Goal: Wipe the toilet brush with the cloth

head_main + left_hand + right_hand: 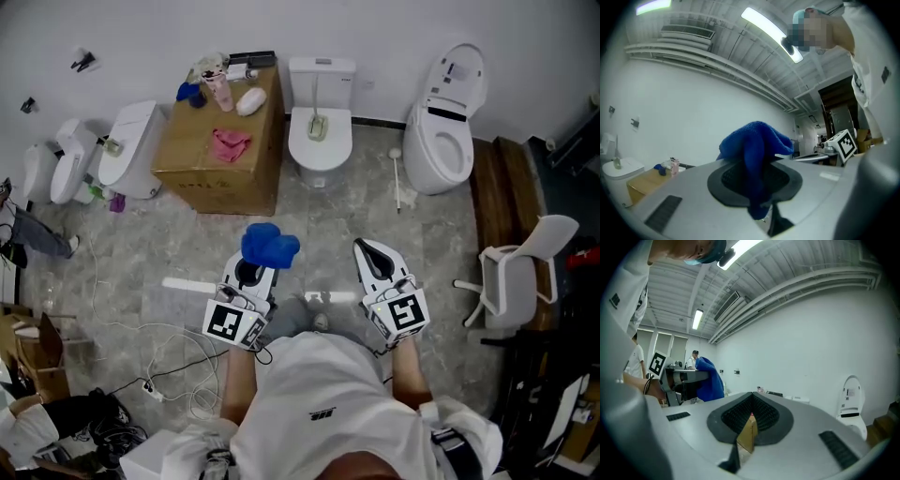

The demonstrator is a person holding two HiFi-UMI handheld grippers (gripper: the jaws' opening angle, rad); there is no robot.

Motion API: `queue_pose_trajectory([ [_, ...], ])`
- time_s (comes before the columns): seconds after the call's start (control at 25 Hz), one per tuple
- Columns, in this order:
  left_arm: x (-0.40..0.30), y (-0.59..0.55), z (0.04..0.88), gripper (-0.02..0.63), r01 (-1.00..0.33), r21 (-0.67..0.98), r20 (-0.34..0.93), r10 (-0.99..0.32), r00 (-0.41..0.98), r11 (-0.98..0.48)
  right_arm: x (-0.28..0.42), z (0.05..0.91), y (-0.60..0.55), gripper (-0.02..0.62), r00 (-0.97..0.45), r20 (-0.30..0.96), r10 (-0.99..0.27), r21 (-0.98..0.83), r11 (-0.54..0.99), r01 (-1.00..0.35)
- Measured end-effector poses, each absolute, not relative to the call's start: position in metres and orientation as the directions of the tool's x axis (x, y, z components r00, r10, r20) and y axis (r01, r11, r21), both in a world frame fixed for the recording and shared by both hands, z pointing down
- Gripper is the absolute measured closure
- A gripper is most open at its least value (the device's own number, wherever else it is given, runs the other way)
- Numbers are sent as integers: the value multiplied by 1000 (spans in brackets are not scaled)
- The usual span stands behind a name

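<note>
One cloth (270, 246) in left claw (256, 266), floor (323, 220) ahead

Floor (319, 230) ahead of you is open up to the middle toilet (320, 155). Cardboard box (187, 141) blocks front-left; office chair (520, 272) crowds your right, and cables (178, 347) trail on your left.

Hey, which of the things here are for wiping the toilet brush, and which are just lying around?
For the job: blue cloth, clamped in the left gripper; right gripper, shut and empty; white long-handled brush on the floor, probably the toilet brush.

Lying about: pink cloth on the cardboard box; middle toilet; white chair; cables on the floor.
</note>
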State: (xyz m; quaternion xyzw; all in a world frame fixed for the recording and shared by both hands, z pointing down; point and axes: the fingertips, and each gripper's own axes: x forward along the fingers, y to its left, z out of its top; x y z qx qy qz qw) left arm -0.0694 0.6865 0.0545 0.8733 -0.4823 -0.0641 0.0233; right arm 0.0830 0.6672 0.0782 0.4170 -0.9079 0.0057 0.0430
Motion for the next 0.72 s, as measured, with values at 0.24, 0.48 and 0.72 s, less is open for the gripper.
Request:
queue_pose_trajectory([
  [0.24,-67,655,59,531,-839,104,-84,-845,528,-535,82,83,635,600,-653,97,-751,32,658,-752],
  [0.48,-72,611,68,531,-837,117,-81,-845,528,-535,74,86,595,600,-659,101,-745,62,666,-743],
  [0.72,-80,548,77,531,-828,137,-69,-839,539,-543,66,100,533,600,-650,142,-747,49,661,-749],
])
